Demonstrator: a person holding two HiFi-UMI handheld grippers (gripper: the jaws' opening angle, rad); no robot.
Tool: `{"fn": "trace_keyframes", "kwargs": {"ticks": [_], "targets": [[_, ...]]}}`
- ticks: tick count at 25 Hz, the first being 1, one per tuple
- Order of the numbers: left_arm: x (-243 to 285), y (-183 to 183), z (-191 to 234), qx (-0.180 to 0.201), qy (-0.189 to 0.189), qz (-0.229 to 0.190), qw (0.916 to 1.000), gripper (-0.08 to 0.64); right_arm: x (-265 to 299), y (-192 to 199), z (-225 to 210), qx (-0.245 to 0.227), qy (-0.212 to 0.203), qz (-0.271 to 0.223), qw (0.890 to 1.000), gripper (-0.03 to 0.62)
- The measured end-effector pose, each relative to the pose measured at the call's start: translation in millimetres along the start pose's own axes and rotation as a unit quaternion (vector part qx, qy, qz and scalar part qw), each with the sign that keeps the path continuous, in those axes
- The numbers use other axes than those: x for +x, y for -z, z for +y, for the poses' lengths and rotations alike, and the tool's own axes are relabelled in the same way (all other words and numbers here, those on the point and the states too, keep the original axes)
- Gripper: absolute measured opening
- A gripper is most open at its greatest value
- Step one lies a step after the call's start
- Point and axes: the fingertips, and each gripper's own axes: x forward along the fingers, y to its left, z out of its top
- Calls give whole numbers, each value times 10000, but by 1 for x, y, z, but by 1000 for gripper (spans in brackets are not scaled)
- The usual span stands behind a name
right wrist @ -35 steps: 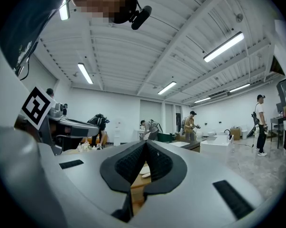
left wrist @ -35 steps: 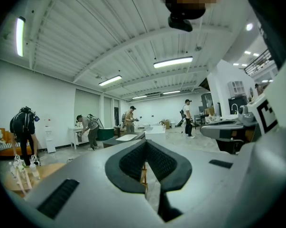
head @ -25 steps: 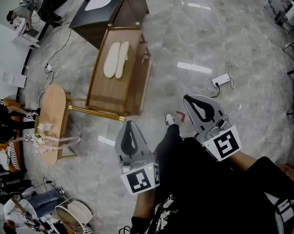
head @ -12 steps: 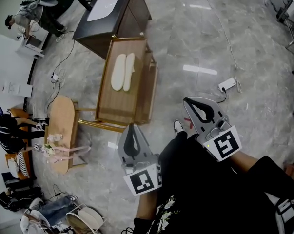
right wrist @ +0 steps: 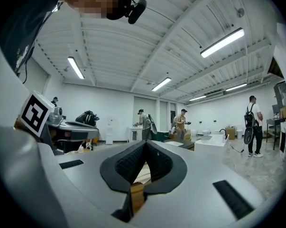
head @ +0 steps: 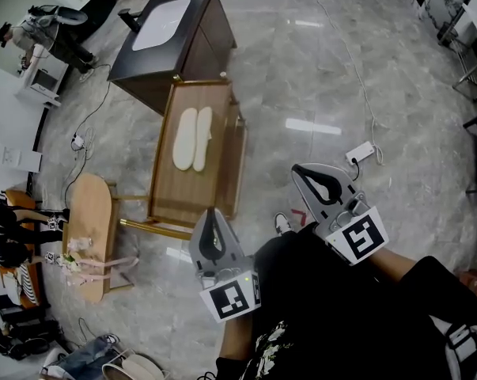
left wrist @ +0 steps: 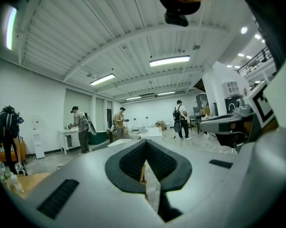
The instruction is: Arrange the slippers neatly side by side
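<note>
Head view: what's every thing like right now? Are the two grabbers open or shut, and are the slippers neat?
slippers: lying flat, side by side, close together on the wooden table
wooden table: standing upright on the floor
left gripper: shut, empty, held off the table
right gripper: shut, empty, held off the table
power strip: lying on the floor, cord attached

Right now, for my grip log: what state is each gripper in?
Left gripper: shut, holding nothing.
Right gripper: shut, holding nothing.
</note>
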Motion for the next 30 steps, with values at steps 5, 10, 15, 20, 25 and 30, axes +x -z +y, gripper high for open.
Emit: {"fn": "trace_keyframes", "kwargs": {"ticks": [5, 10, 15, 20, 25, 30], "targets": [[19, 3, 8, -12, 14, 57, 10000, 3, 21, -2, -6, 38, -29, -84, 10000, -2], [34, 1, 18, 36, 47, 66, 10000, 3, 40, 2, -8, 103, -69, -29, 9999, -2], [50, 9, 22, 19, 140, 170, 9998, 3, 56, 9, -13, 173, -26, 46, 9998, -2], [58, 19, 32, -78, 150, 179, 9997, 3, 68, 13, -8, 122, -82, 118, 9998, -2], [68, 27, 36, -190, 255, 101, 9994, 3, 75, 16, -8, -80, -33, 275, 9996, -2], [69, 32, 43, -281, 223, 48, 9993, 3, 81, 16, 0, -197, -84, 339, 9992, -2]]}}
